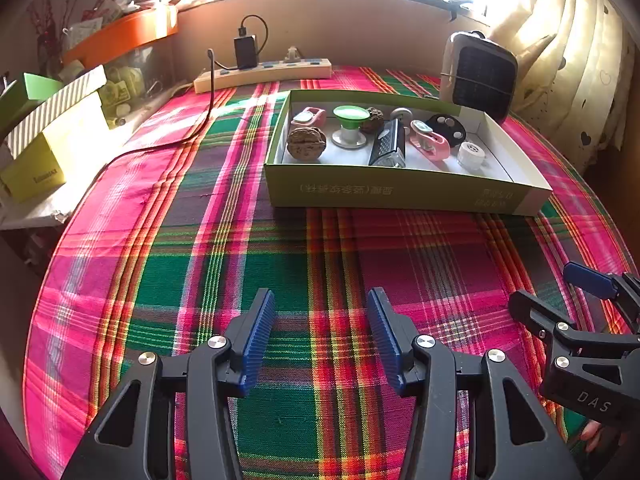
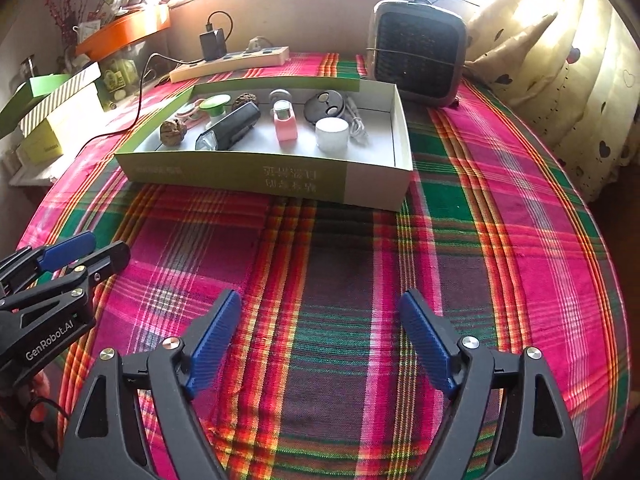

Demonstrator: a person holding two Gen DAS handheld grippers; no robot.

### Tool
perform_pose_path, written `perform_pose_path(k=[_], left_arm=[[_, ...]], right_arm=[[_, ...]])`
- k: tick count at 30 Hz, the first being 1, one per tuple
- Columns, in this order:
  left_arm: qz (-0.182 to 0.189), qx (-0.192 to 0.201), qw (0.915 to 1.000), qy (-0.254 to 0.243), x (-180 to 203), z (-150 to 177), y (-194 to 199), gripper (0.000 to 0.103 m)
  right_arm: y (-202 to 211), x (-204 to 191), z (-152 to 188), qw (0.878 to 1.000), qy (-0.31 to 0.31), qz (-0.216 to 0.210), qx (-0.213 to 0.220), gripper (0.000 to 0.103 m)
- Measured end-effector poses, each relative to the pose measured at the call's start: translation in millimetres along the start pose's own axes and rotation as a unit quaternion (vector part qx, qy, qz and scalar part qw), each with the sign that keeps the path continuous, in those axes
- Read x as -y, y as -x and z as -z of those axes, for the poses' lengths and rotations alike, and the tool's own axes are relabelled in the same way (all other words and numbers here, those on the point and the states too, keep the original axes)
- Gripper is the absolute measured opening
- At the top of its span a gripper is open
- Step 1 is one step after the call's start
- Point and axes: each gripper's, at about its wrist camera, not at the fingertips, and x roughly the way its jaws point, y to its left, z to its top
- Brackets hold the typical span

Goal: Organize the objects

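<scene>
Both grippers hover over the plaid tablecloth [image 1: 320,248], near side, with nothing between their fingers. The left gripper [image 1: 321,300] has its blue pads parted, released. The right gripper [image 2: 320,300] stands spread wider, also released.

All the small objects lie in the green-and-white box [image 1: 400,194] on the far half of the cloth: a walnut [image 1: 306,143] at the left end, a green-topped spool [image 1: 350,125], a dark bike light [image 1: 388,145], a pink clip [image 1: 430,141], a black round disc [image 1: 447,127] and a white cylinder [image 1: 471,155] toward the right.

The right wrist view alone shows a white coiled cable [image 2: 357,122] lying in the box just right of the white cylinder, and the whole front of the small fan heater [image 2: 418,58] behind the box. The left wrist view shows more of the yellow carton [image 1: 34,174] and the striped box [image 1: 56,110] off the table's left edge.

In the right wrist view the left gripper's body reads "GenRobot.AI"; in the left wrist view the right gripper's body shows "DAS". The box's near wall carries printed characters, upside down and too small to read. A power strip [image 1: 262,74] with a black charger plugged in lies at the far edge.
</scene>
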Motion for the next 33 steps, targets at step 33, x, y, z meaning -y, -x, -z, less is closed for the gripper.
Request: perform_pose_path(k=[33], left_arm=[[-0.002, 0.0, 1.0, 0.004, -1.2, 0.8, 0.6, 0.049]], right_arm=[[-2.7, -2.0, -0.5, 1.0, 0.004, 0.0, -0.002, 0.085]])
